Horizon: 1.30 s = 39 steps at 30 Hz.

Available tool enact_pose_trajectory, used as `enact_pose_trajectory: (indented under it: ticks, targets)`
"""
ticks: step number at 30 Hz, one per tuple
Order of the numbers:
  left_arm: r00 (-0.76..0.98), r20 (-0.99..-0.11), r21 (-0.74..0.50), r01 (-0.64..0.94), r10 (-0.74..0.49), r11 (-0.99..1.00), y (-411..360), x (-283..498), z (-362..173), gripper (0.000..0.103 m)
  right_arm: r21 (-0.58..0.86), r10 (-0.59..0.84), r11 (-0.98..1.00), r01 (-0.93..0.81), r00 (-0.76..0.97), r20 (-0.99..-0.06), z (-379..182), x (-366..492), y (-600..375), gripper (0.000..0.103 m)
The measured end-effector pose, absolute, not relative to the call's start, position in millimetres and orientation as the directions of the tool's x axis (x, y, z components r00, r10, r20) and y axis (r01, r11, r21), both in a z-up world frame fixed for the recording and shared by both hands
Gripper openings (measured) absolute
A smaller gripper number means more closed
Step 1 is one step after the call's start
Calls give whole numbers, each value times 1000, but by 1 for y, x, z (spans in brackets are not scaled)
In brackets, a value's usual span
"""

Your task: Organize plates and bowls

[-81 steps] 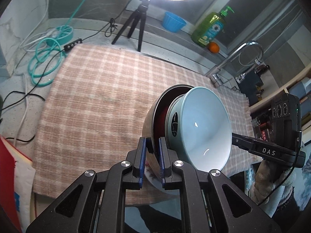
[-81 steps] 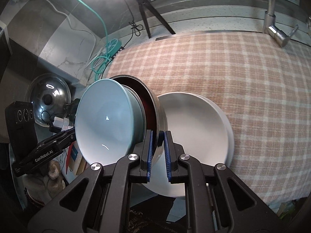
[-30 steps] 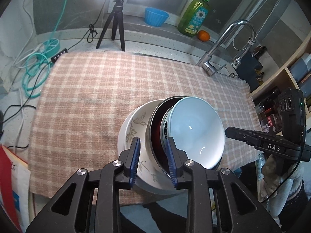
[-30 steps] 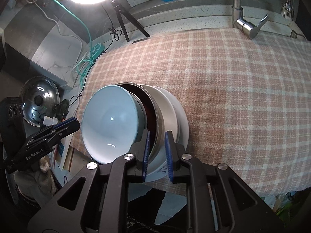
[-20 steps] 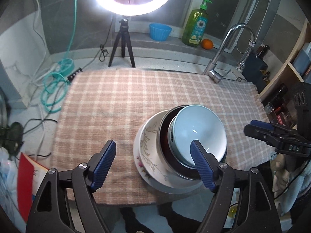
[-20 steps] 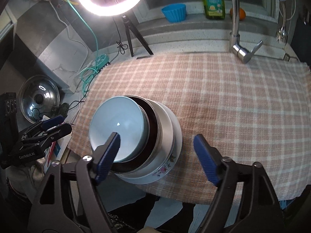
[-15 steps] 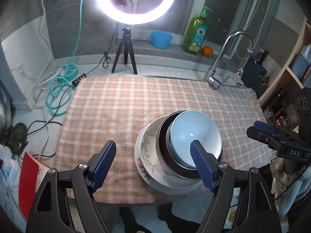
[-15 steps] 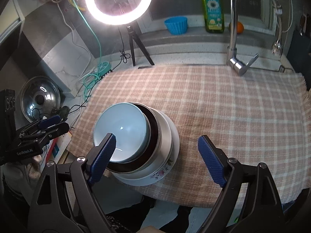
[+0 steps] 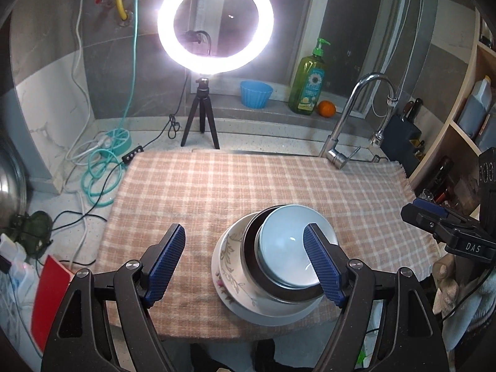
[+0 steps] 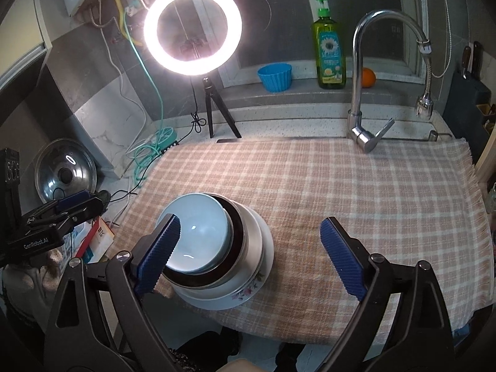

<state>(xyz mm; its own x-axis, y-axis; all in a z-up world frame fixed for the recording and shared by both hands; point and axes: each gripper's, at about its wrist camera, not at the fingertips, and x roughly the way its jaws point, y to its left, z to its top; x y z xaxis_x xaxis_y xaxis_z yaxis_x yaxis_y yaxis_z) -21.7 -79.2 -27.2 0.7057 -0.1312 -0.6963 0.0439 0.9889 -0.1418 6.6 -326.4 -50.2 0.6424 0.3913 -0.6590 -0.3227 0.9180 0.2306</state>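
A stack of dishes is seen at the near edge of the checked cloth: a pale blue bowl is nested in a dark-lined metal bowl, which is set in a white plate with a floral rim. In the right wrist view the same stack is shown toward the cloth's near left corner, with the pale blue bowl uppermost, the metal bowl around it and the plate slightly overhanging the cloth's edge. The left gripper is held spread wide above the stack, and nothing is grasped by it; its blue pads are seen on either side of the plate without touching it. The right gripper is likewise held wide apart and empty, with one pad in front of the blue bowl and the other over bare cloth. Behind the cloth, a lit ring light on a small tripod, a blue cup, a green soap bottle, an orange and a chrome faucet are seen.
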Motion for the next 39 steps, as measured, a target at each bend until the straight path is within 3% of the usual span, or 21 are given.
enact_pose_trajectory:
  ticks: [39]
  targets:
    - [733,-677,-107,-6,-68,994,-81,-22,-21,79,213,394,915,-344,638,-662,-51,5,-320,95]
